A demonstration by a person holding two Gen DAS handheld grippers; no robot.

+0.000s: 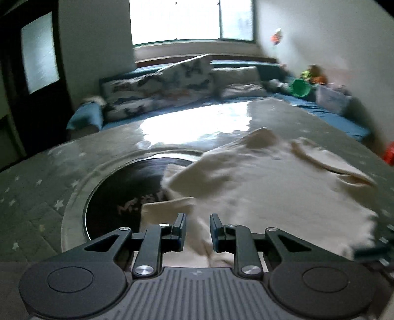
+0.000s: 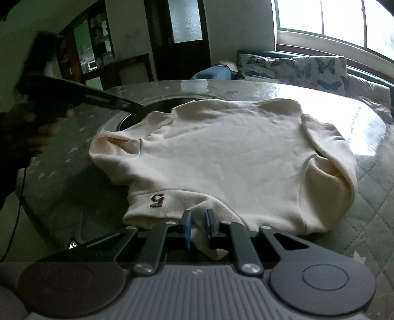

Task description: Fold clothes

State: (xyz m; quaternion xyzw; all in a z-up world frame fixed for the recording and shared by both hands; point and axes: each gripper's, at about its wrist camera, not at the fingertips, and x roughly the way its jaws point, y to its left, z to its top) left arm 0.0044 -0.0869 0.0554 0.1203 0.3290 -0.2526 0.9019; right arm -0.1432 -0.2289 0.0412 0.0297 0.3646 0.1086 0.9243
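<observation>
**Q:** Where does the garment lie?

**A:** A cream sweatshirt (image 2: 221, 157) is spread across a round surface (image 2: 344, 115) covered in a grey quilted cloth with pale stars. It partly overlaps a dark circular inset (image 1: 128, 187) in the middle of that surface. A dark figure "5" (image 2: 157, 200) marks the hem band nearest your right gripper.

**Q:** What are my right jaws doing?

**A:** Your right gripper (image 2: 197, 227) sits at the near hem. Its jaws stand narrow, with a pinch of cream fabric running between the blue pads (image 2: 187, 230), so they grip the sweatshirt's edge. The rest of the garment lies flat beyond them, one sleeve (image 2: 330, 150) folded in on the right side.

**Q:** And my left?

**A:** Your left gripper (image 1: 197, 232) hovers over another edge of the sweatshirt (image 1: 258, 187). Its jaws are moderately parted, and cream cloth shows in the gap below them. Whether the pads touch the cloth, I cannot tell. This view is blurred.

**Q:** Anything else nearby?

**A:** From the right view, your left gripper appears as a dark blurred shape (image 2: 81, 94) at the far left of the garment. Behind the surface runs a bench with butterfly-print cushions (image 2: 290, 65) beneath a bright window (image 2: 332, 19).
</observation>
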